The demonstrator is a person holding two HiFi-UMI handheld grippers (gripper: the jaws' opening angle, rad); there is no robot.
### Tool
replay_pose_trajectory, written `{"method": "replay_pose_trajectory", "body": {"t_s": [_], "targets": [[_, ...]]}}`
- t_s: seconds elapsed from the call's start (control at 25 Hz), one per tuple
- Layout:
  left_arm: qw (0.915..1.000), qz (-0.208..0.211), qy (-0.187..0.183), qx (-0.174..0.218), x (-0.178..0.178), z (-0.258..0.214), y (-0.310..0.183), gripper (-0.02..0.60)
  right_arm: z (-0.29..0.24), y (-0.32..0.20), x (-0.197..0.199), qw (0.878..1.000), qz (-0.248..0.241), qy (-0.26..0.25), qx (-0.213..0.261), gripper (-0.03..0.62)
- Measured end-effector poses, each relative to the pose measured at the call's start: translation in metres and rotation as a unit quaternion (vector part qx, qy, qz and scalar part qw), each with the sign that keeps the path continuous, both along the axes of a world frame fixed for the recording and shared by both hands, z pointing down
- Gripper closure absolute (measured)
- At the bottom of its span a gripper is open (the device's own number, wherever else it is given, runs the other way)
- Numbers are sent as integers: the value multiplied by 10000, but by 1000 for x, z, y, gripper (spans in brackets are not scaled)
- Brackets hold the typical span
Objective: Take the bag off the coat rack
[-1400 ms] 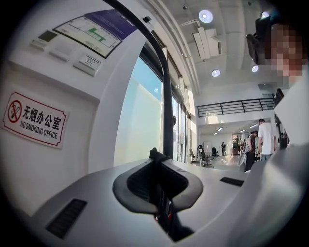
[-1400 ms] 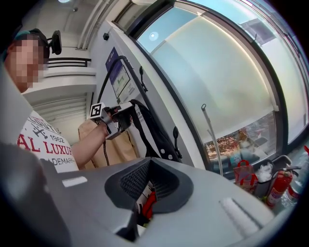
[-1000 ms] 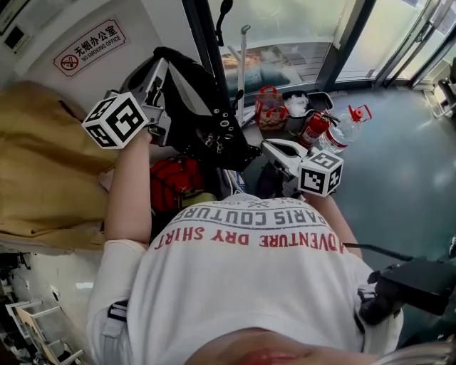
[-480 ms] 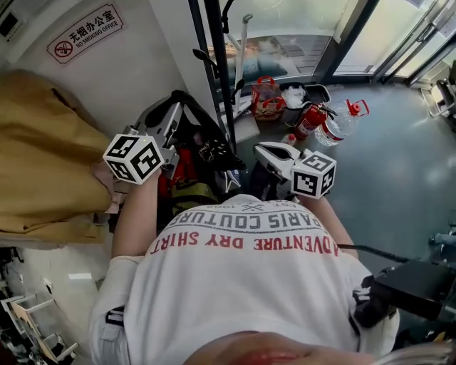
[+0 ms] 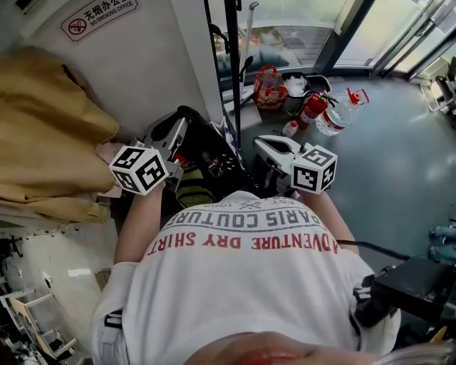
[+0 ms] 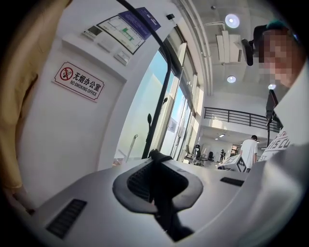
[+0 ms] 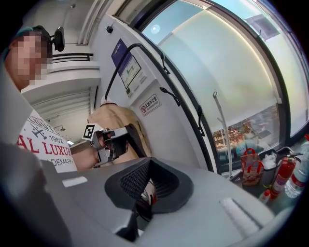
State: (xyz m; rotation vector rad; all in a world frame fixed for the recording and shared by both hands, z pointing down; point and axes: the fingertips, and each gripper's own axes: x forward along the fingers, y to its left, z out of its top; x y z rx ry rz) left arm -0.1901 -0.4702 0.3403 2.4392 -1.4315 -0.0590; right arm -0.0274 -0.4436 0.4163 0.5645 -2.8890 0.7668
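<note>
The black bag (image 5: pixel 208 151), with red parts showing, hangs low between my two grippers, just in front of the person's body and beside the black coat rack pole (image 5: pixel 232 64). My left gripper (image 5: pixel 182 128) is shut on a black strap (image 6: pixel 159 198) of the bag, which runs up between its pads. My right gripper (image 5: pixel 259 144) is at the bag's right side, shut on a black piece of the bag with a red and white bit (image 7: pixel 147 190) between its pads. The rack's pole and hooks (image 7: pixel 186 108) rise above, free of the bag.
A tan coat (image 5: pixel 50 135) hangs at the left against the white wall with a no-smoking sign (image 5: pixel 100 16). Behind the rack's base stand a red-handled bag (image 5: pixel 269 89), a fire extinguisher (image 5: pixel 311 110) and a water bottle (image 5: pixel 338 117) by the glass wall.
Both grippers have come down and in toward the person with the bag. The bag has dropped from up beside the rack pole to a low place near the body.
</note>
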Motion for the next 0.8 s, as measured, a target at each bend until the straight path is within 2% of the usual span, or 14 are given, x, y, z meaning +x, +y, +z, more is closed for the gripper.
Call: {"method": "replay_pose_trajectory", "body": {"t_s": [0.28,0.52,0.8], "targets": [[9991,388,100,133,-7,-24,85,566,-27,69,-21,9994,196,60,280,594],[9978,530,284,278,-21,-33,217,566,-65,197,-30,9963,503,37,700,594],[9975,660,269,6,-22,-18,337,566,-72,319,-24,9943,740,101,757,594]]}}
